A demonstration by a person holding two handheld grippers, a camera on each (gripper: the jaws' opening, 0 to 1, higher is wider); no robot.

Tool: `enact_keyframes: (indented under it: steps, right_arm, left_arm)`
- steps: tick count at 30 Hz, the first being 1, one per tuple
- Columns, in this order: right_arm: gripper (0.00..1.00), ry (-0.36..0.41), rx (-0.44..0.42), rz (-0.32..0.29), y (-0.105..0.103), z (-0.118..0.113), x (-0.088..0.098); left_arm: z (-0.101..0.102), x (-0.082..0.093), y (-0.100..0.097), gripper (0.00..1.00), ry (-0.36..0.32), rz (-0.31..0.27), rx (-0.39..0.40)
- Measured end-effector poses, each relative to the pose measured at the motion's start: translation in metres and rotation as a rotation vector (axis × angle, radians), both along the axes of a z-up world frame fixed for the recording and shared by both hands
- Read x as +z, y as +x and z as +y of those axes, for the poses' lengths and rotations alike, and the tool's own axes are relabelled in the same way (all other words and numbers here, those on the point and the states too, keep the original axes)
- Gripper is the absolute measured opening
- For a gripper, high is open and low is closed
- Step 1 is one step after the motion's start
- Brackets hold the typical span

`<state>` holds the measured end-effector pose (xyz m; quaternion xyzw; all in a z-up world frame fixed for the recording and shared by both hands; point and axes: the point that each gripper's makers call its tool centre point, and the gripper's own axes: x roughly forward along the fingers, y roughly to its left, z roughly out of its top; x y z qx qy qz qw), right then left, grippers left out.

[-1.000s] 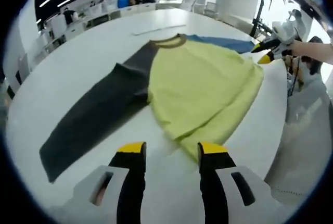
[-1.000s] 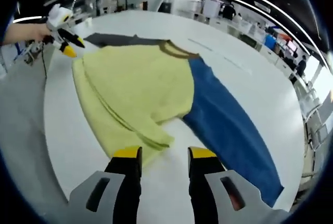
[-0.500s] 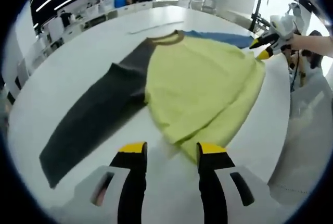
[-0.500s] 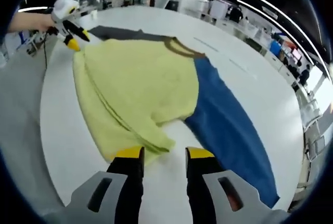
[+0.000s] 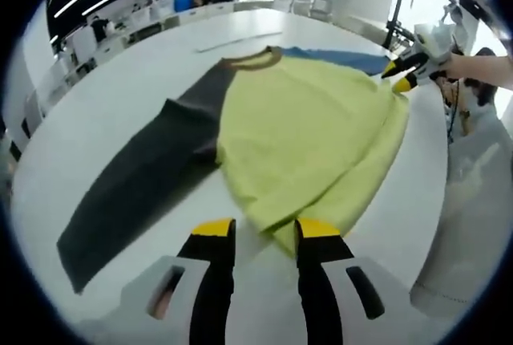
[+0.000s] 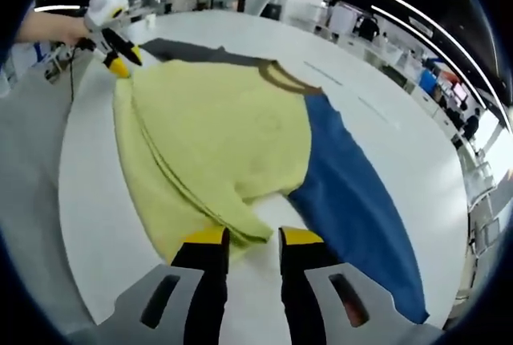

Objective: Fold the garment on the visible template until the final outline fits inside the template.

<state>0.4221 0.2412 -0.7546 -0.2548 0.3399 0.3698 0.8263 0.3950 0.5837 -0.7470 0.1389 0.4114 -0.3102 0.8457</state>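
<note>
Just garment (image 5: pixel 304 144) hem between claw (image 5: pixel 264 229) tips

Garment (image 5: pixel 304 136) flat on the table (image 5: pixel 112 88), one gripper at each hem corner.

— Where do we have the left tool (image 5: pixel 265 229)?
— Low and level, yellow tips a narrow gap apart.
— And the right tool (image 6: pixel 253 236)?
— Same pose, jaws parted a little; our hand (image 5: pixel 481 70) grips it at the far side.
</note>
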Motion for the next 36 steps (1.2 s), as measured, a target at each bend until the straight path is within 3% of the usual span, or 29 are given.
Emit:
enact_keyframes:
  steps: [3, 13, 27, 36]
  right_arm:
    - [0.21, -0.012, 0.005, 0.016, -0.001, -0.002, -0.006]
    - [0.13, -0.010, 0.011, -0.012, 0.006, -0.005, -0.004]
    - [0.07, -0.010, 0.040, -0.029, 0.007, -0.003, -0.003]
    - [0.06, -0.019, 0.047, -0.031, 0.007, -0.003, 0.000]
  left_arm:
    - [0.000, 0.000, 0.001, 0.23, 0.003, 0.000, -0.001]
    - [0.000, 0.001, 0.003, 0.15, 0.008, -0.002, -0.004]
    - [-0.004, 0.009, 0.006, 0.25, -0.008, -0.045, -0.023]
    - [-0.009, 0.002, 0.004, 0.16, 0.001, -0.025, -0.053]
